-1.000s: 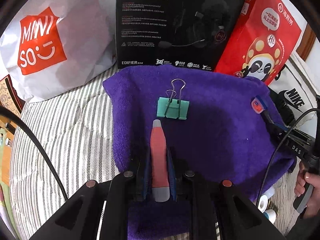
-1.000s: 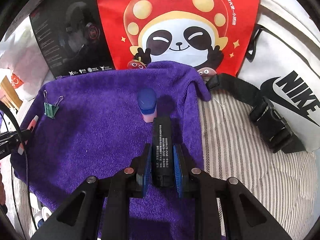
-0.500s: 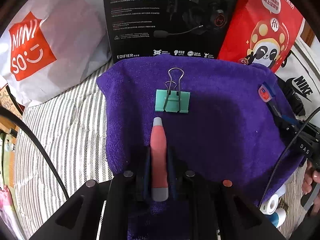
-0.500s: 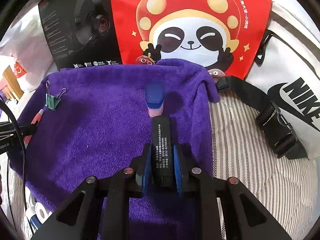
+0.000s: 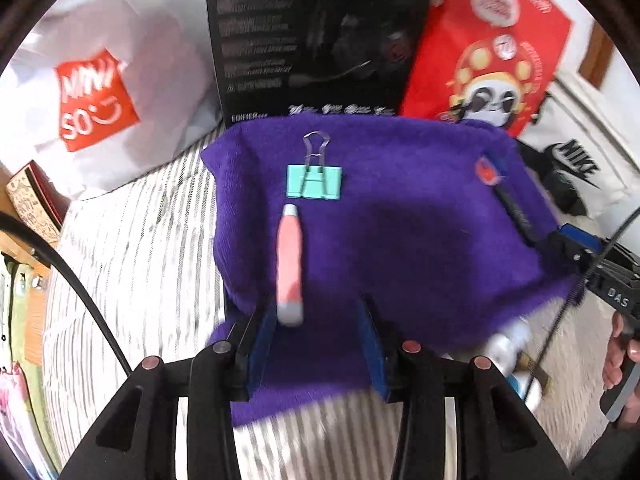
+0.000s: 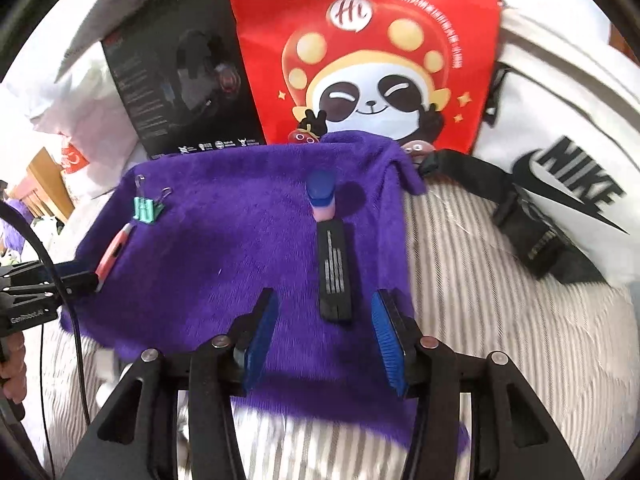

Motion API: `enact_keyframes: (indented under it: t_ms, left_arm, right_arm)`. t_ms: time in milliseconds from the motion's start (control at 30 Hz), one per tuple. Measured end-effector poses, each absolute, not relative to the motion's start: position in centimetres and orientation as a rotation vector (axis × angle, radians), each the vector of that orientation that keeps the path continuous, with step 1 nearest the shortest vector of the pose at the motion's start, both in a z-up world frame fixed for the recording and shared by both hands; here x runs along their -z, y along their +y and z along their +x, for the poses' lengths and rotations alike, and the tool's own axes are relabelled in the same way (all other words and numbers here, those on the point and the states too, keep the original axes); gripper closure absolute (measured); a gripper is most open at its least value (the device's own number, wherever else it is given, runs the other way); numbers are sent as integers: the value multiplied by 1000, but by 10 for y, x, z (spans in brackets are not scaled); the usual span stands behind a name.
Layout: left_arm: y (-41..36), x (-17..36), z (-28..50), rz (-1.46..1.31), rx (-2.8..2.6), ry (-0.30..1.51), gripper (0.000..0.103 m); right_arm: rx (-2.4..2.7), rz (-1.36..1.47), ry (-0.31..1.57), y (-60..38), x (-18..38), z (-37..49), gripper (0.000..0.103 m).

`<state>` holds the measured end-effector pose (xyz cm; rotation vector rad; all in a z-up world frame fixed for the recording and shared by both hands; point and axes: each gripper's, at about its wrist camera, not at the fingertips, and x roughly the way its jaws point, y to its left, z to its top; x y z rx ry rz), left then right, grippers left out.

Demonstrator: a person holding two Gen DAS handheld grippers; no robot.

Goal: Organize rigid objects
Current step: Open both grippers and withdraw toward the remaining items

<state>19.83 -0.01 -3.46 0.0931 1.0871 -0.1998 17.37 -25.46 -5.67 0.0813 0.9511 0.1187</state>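
Left wrist view: release step; left gripper (image 5: 318,326), jaws just opened and apart, pink pen (image 5: 289,268) free on the purple towel (image 5: 420,240), its tail just inside the left pad, tip toward the teal binder clip (image 5: 314,182) just ahead. Right wrist view: right gripper (image 6: 324,338) likewise just opened, black bar (image 6: 335,274) lying loose ahead between the pads, blue-capped bottle (image 6: 321,192) at its far end. Next, probably, both back straight off without nudging.

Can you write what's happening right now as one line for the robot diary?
left gripper: just opened, pink pen on purple towel | right gripper: just opened, black bar on towel
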Motion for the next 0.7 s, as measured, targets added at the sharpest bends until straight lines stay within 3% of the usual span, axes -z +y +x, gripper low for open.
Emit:
enact_keyframes:
  t_ms: [233, 567, 700]
  left_arm:
    - [-8, 36, 142, 37, 249, 1079, 63]
    - [-19, 59, 136, -94, 279, 1158, 63]
    - [-25, 64, 141, -84, 242, 1180, 55]
  right_arm:
    - [-101, 76, 921, -266, 39, 111, 49]
    - [-92, 104, 928, -267, 39, 54, 49]
    - [-100, 105, 914, -268, 35, 46, 49]
